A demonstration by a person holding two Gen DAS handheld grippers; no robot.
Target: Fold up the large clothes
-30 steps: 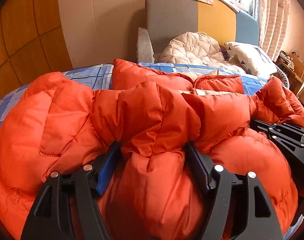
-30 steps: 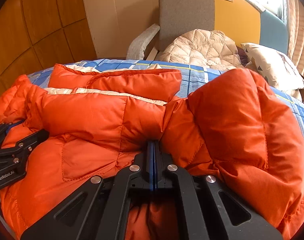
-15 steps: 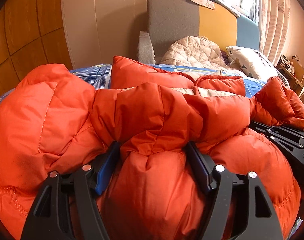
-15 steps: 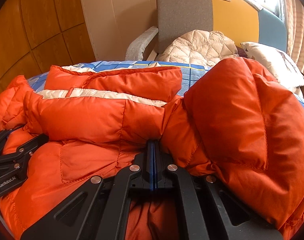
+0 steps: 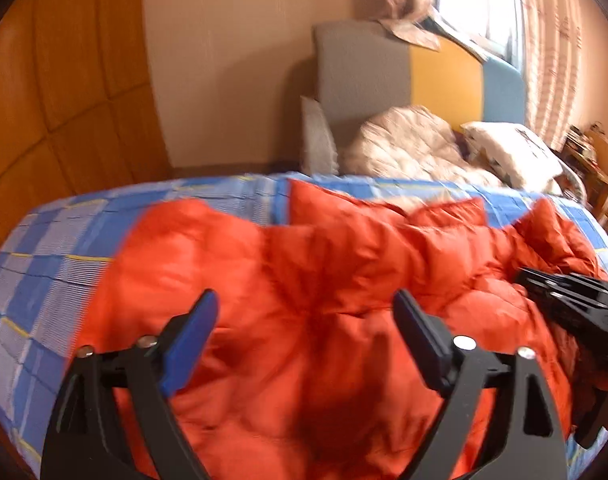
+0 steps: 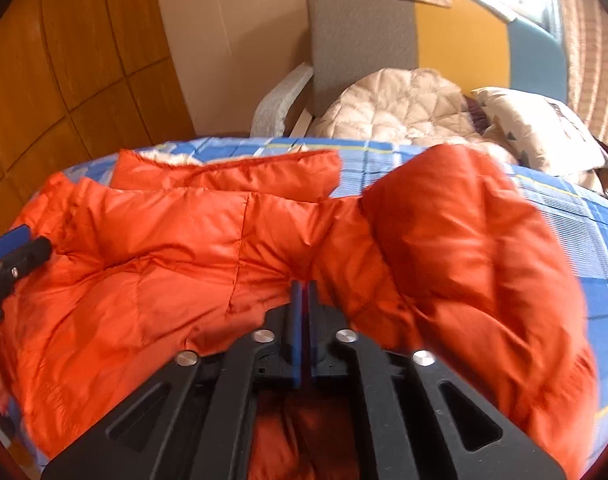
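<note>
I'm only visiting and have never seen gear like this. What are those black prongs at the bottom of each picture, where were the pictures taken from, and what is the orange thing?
No robot here: a person holds a two-finger clamp in each hand, each with a camera looking along its fingers. One picture comes from the left gripper, the other from the right gripper. The orange thing is a puffy orange jacket lying on a bed with a blue checked sheet. The left gripper's blue-padded fingers stand wide apart above the jacket, gripping nothing. The right gripper's fingers are pressed together on a fold of the jacket. Behind stands an armchair with a cream quilted coat.
</note>
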